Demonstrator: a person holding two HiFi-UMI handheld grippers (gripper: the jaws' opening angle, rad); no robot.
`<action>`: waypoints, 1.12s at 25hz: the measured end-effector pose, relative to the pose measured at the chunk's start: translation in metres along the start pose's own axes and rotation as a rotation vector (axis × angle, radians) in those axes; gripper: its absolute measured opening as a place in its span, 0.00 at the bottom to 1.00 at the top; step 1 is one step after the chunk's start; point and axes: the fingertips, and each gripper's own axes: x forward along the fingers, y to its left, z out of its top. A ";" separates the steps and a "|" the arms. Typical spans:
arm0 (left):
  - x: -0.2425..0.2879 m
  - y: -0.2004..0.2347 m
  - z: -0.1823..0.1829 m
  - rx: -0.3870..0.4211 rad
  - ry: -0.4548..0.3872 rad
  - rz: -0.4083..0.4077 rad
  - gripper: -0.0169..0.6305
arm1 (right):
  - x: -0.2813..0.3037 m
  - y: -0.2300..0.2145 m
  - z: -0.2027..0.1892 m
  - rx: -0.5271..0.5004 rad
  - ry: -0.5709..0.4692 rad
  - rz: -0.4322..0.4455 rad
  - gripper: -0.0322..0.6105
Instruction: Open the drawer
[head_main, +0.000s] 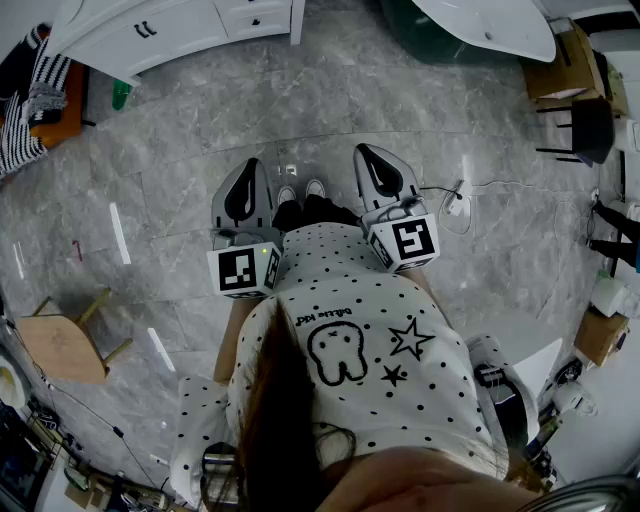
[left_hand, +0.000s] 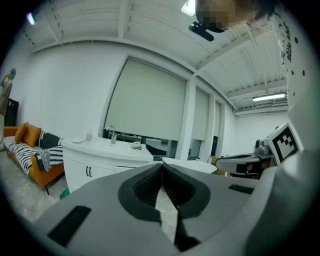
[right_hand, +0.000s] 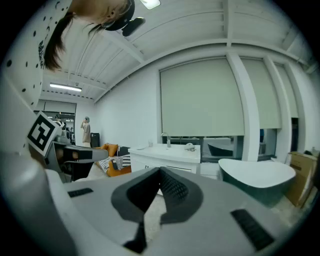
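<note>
A white vanity cabinet (head_main: 150, 35) with dark handles stands at the far left across the grey floor, its drawer fronts (head_main: 255, 15) closed. It also shows in the left gripper view (left_hand: 97, 167) and the right gripper view (right_hand: 165, 157), several steps away. My left gripper (head_main: 250, 168) is held level in front of the person's body, its jaws shut with nothing between them (left_hand: 161, 165). My right gripper (head_main: 366, 152) is beside it, also shut and holding nothing (right_hand: 160, 171). Neither gripper touches anything.
A dark green bathtub (head_main: 480, 25) with a white rim stands far right of the cabinet. An orange sofa (head_main: 40, 90) with striped cushions is at the left, and a wooden stool (head_main: 65, 345) nearer. A cable with a plug strip (head_main: 458, 200) lies on the floor; cardboard boxes (head_main: 560, 65) stand far right.
</note>
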 end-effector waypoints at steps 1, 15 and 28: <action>-0.002 -0.001 0.001 0.000 0.000 0.001 0.04 | -0.002 0.000 0.000 -0.001 0.001 0.000 0.07; -0.009 -0.006 0.001 0.006 -0.012 0.021 0.04 | -0.011 -0.004 0.000 -0.019 0.001 0.008 0.07; 0.012 -0.017 0.014 0.026 -0.084 0.036 0.04 | -0.021 -0.045 -0.012 0.048 -0.022 -0.015 0.07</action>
